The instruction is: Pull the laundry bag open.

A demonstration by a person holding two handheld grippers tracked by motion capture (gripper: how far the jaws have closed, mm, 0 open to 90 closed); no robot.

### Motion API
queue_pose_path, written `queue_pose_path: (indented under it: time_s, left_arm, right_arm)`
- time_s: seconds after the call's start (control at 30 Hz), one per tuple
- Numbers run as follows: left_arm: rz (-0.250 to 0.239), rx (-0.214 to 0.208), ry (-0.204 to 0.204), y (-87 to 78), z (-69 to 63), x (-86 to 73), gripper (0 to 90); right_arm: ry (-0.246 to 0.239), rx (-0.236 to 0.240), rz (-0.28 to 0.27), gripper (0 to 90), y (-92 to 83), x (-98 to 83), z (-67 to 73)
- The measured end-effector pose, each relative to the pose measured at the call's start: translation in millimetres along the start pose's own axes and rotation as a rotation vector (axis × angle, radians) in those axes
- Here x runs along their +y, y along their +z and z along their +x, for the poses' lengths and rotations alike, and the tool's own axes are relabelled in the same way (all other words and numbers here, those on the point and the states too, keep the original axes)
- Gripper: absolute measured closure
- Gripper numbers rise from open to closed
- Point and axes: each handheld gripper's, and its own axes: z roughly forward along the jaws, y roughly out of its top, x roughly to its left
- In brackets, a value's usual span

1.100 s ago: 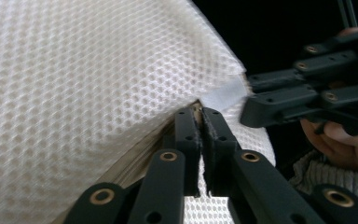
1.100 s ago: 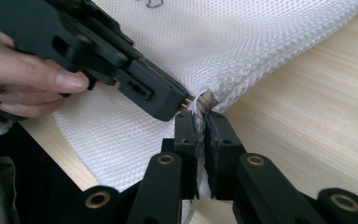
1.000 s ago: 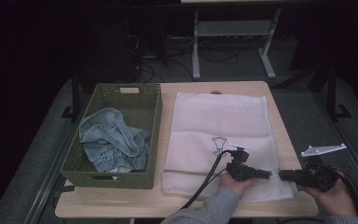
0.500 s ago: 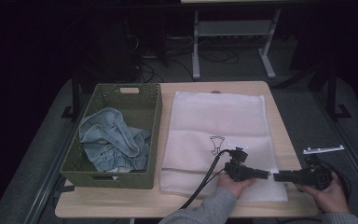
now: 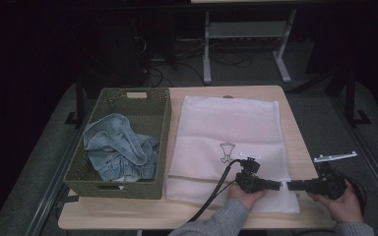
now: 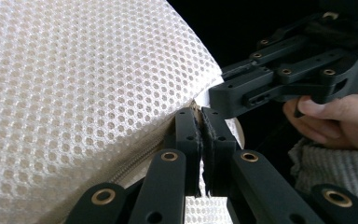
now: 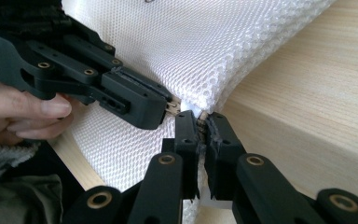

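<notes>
Two grippers meet at the near right corner of the white mesh bag. Left gripper is clamped on the zipper edge; right gripper, its jaws having just closed, pinches the corner beside it.

The bag's zipper end is hidden between the pinched jaws of both grippers in the gripper views, so what exactly each pad holds there cannot be told. In the high view the small dark print on the bag is too small to read. The person's forearms are cut off below the bag by the high view's bottom edge.
</notes>
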Motion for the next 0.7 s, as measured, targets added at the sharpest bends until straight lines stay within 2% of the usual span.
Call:
queue_pose_path:
  time_s: [0.13, 0.17, 0.2, 0.23, 0.3, 0.43, 0.5, 0.53, 0.57, 0.6, 0.67, 0.7]
  left_arm:
    - [-0.002, 0.021, 0.029, 0.8, -3.6, -1.3, 86.9]
    - [0.002, 0.033, 0.05, 1.2, -5.4, -1.9, 86.9]
    - [0.002, 0.033, 0.05, 1.2, -5.4, -1.9, 87.0]
    - [0.003, 0.049, 0.072, 1.7, -8.1, -3.0, 87.0]
    - [0.002, 0.054, 0.08, 2.5, -9.9, -4.1, 87.2]
    - [0.012, 0.059, 0.082, 3.5, -12.7, -6.1, 87.4]
    - [0.015, 0.076, 0.083, 1.3, -12.4, -6.1, 87.4]
    - [0.013, 0.07, 0.076, -0.4, -10.8, -6.3, 87.4]
    - [0.008, 0.055, 0.062, -1.6, -10.1, -6.5, 87.4]
    - [0.008, 0.067, 0.068, -2.9, -11.1, -6.8, 87.4]
    - [0.011, 0.074, 0.076, -4.2, -11.7, -7.3, 87.4]
    - [0.005, 0.07, 0.071, -4.9, -12.0, -7.7, 87.4]
  right_arm:
    - [-0.023, -0.03, 0.018, 84.3, -2.6, 0.3, 4.6]
    - [-0.025, -0.036, 0.021, 84.4, -3.2, 0.0, 5.3]
    - [-0.025, -0.036, 0.021, 84.4, -3.2, 0.0, 5.3]
    - [-0.025, -0.041, 0.026, 84.4, -3.4, -0.3, 5.9]
    - [-0.027, -0.055, 0.031, 84.5, -4.6, -1.4, 7.1]
    - [-0.036, -0.071, 0.049, 84.6, -7.1, -1.8, 8.7]
    - [-0.038, -0.103, 0.056, 84.7, -8.7, -1.8, 9.0]
    - [-0.035, -0.114, 0.055, 84.7, -10.5, -2.0, 8.0]
    - [-0.034, -0.106, 0.048, 84.7, -12.4, -2.7, 6.5]
    - [-0.03, -0.093, 0.043, 84.7, -13.6, -3.4, 5.8]
    - [-0.033, -0.115, 0.049, 84.7, -13.9, -4.1, 5.7]
    - [-0.031, -0.112, 0.046, 84.7, -14.6, -4.2, 5.1]
